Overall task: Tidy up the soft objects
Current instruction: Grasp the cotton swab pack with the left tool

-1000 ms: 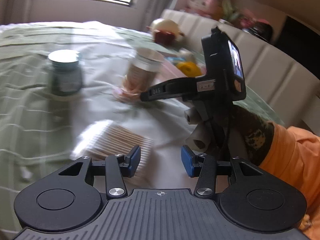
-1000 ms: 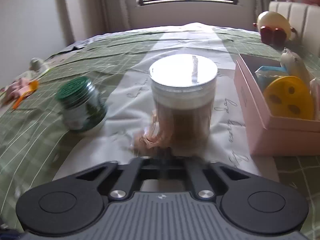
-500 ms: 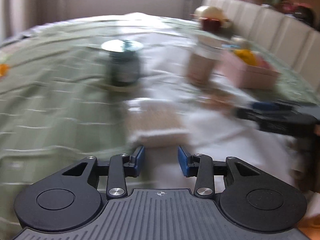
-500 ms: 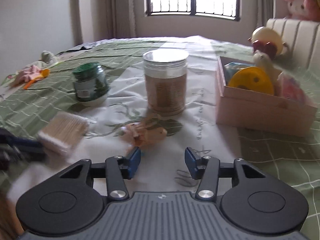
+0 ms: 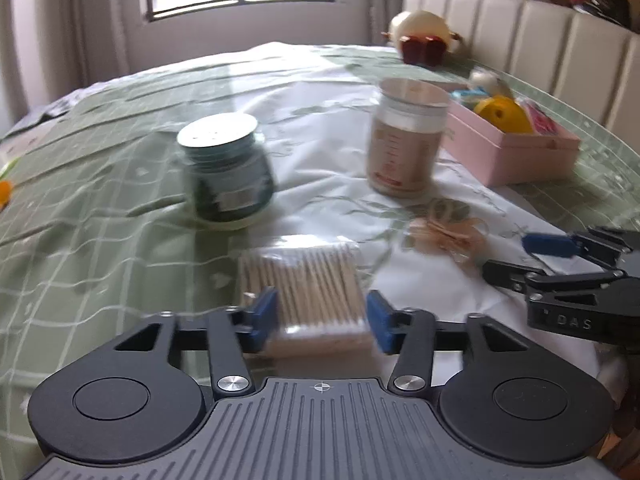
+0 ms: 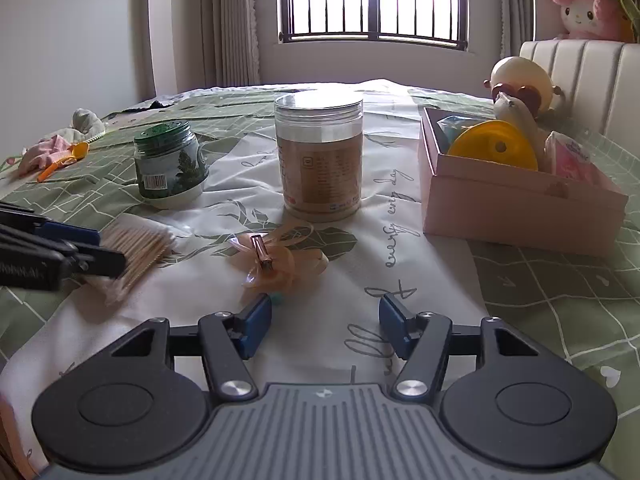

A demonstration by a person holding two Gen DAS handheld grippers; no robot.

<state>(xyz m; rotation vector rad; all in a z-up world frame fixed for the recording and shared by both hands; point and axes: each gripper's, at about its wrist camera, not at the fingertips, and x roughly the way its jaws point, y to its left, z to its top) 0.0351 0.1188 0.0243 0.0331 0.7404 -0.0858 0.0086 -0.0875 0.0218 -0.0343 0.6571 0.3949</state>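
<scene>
A clear pack of cotton swabs (image 5: pixel 312 292) lies on the white printed sheet (image 6: pixel 400 240); it also shows in the right wrist view (image 6: pixel 136 248). My left gripper (image 5: pixel 322 320) is open, with its blue pads on either side of the pack's near end. A peach ribbon hair clip (image 6: pixel 276 260) lies in front of my right gripper (image 6: pixel 324 328), which is open and empty; the clip also shows in the left wrist view (image 5: pixel 448 236). A pink box (image 6: pixel 516 204) holds soft toys at the right.
A green-lidded jar (image 6: pixel 168 168) and a tall clear jar (image 6: pixel 320 156) stand behind the swabs and clip. A plush toy (image 6: pixel 520 84) sits by the padded headboard. Small cloth items (image 6: pixel 56 148) lie at the far left on the green bedspread.
My left gripper swung round to face the swab pack and closed in until its pads flank it. My right gripper opened and drew back from the tall jar.
</scene>
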